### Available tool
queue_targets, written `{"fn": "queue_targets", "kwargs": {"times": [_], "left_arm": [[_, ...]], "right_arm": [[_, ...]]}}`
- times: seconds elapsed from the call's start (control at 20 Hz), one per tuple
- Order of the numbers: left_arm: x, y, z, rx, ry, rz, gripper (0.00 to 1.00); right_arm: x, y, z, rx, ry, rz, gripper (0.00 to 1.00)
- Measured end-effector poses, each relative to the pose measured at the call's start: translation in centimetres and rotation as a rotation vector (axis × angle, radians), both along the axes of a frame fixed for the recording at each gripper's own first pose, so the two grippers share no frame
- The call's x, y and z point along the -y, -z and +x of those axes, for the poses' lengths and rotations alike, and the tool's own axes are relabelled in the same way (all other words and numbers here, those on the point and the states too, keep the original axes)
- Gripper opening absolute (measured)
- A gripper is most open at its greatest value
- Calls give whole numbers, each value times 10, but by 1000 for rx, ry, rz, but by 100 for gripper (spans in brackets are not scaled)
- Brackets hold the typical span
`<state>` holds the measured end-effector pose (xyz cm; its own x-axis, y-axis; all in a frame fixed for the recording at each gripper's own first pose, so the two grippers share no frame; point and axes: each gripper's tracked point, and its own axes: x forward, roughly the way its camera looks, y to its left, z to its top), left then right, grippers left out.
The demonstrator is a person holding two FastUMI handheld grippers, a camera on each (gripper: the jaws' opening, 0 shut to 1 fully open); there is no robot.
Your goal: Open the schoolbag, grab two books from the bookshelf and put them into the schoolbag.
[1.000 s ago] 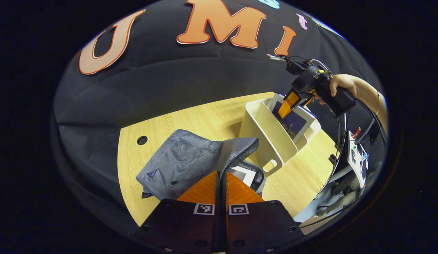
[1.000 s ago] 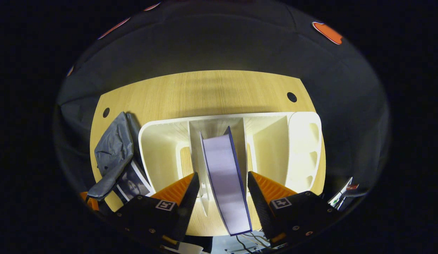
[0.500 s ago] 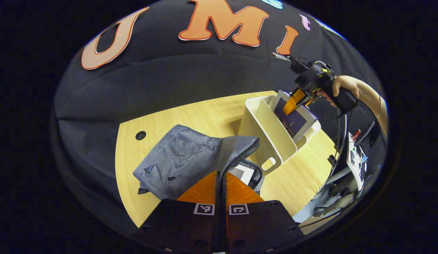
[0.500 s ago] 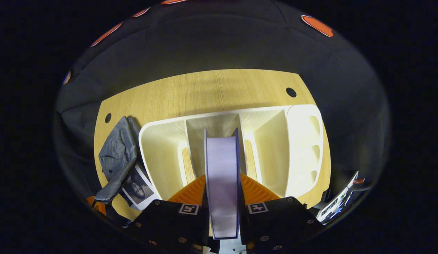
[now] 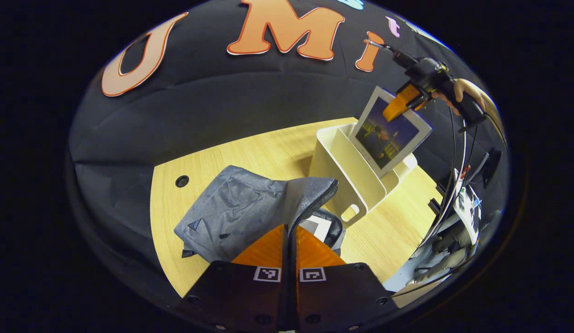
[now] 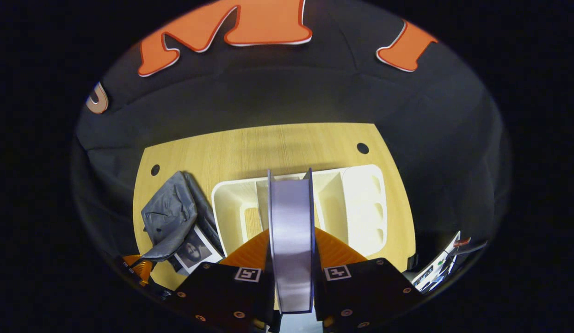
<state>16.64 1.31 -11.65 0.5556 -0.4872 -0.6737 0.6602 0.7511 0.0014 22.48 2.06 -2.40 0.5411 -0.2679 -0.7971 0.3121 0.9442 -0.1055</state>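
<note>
- Two books are required; one lies inside the schoolbag (image 5: 249, 208), its pale corner showing at the unzipped mouth.
- Left gripper view: left tongs (image 5: 289, 238) are pressed together at the bag's flap edge; whether fabric is pinched cannot be told. The bag is soft grey woven cloth, slumped on the wood-grain bench (image 5: 249, 152).
- Right tongs (image 5: 400, 104) clamp the second book (image 5: 388, 134), a flat rigid rectangle, above the cream plastic bookshelf (image 5: 342, 166).
- Right gripper view: right tongs (image 6: 291, 252) grip the book's (image 6: 290, 231) smooth page edge, above the bookshelf (image 6: 361, 203).
- Judged step: carrying the second book. Next move: swing it to the bag (image 6: 169, 217) and lower it into the mouth.
</note>
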Motion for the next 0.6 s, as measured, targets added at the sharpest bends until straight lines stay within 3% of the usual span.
{"fn": "queue_targets", "kwargs": {"times": [0.3, 0.6], "left_arm": [[1, 0, -3, -1, 38, 1, 1], [-6, -10, 7, 39, 80, 45, 1]], "right_arm": [[-22, -66, -27, 166, 7, -8, 35], [-58, -102, -60, 374, 41, 172, 34]]}}
